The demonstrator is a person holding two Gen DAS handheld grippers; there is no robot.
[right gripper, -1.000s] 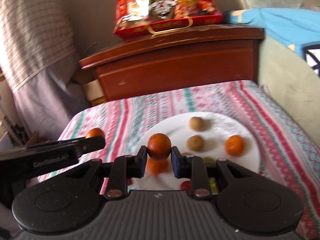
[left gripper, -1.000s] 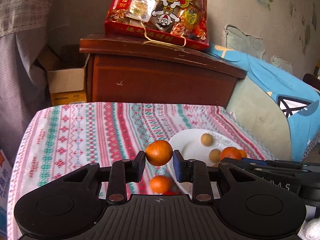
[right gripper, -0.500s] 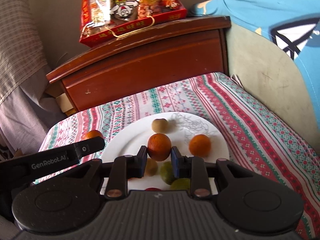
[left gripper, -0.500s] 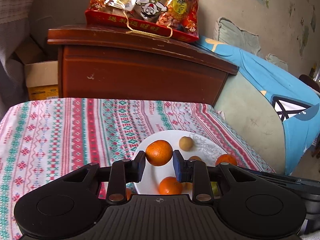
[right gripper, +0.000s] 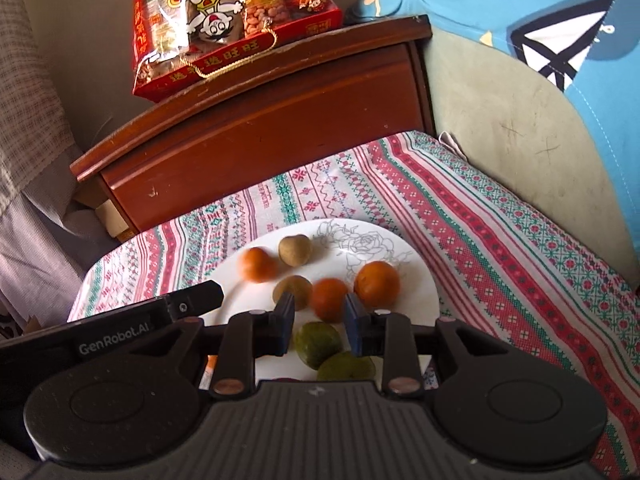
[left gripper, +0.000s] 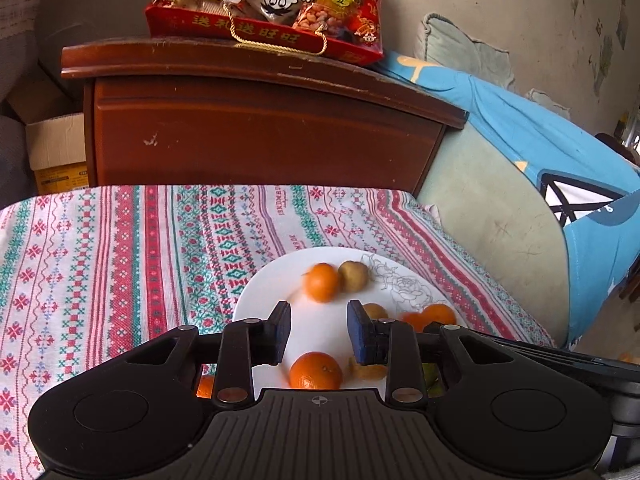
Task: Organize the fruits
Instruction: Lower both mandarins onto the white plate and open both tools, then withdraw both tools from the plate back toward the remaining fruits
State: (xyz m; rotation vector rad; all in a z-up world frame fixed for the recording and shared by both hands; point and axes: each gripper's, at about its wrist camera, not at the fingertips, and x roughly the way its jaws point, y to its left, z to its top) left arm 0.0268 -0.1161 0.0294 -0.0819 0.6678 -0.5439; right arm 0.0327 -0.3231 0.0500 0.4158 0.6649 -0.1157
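A white plate (left gripper: 276,280) (right gripper: 404,248) sits on the patterned tablecloth and holds several fruits. My left gripper (left gripper: 319,330) is open and empty above the plate. A blurred orange (left gripper: 321,282) (right gripper: 257,265) lies beyond it beside a brown fruit (left gripper: 353,276) (right gripper: 295,251). Another orange (left gripper: 316,371) lies below the left jaws. My right gripper (right gripper: 319,326) is open. A blurred orange (right gripper: 330,299) lies on the plate between its fingertips, next to a larger orange (right gripper: 377,284), a brown fruit (right gripper: 294,290) and two green fruits (right gripper: 318,343).
An orange (left gripper: 205,386) lies on the cloth (left gripper: 120,264) left of the plate. A wooden cabinet (left gripper: 256,136) with a red snack bag (left gripper: 272,4) stands behind the table. A blue-covered sofa (left gripper: 540,200) is at the right. A cardboard box (left gripper: 56,156) is at the far left.
Both grippers opened and let go of their oranges, which now lie on the plate, still blurred with motion. Both cameras have moved closer over the plate.
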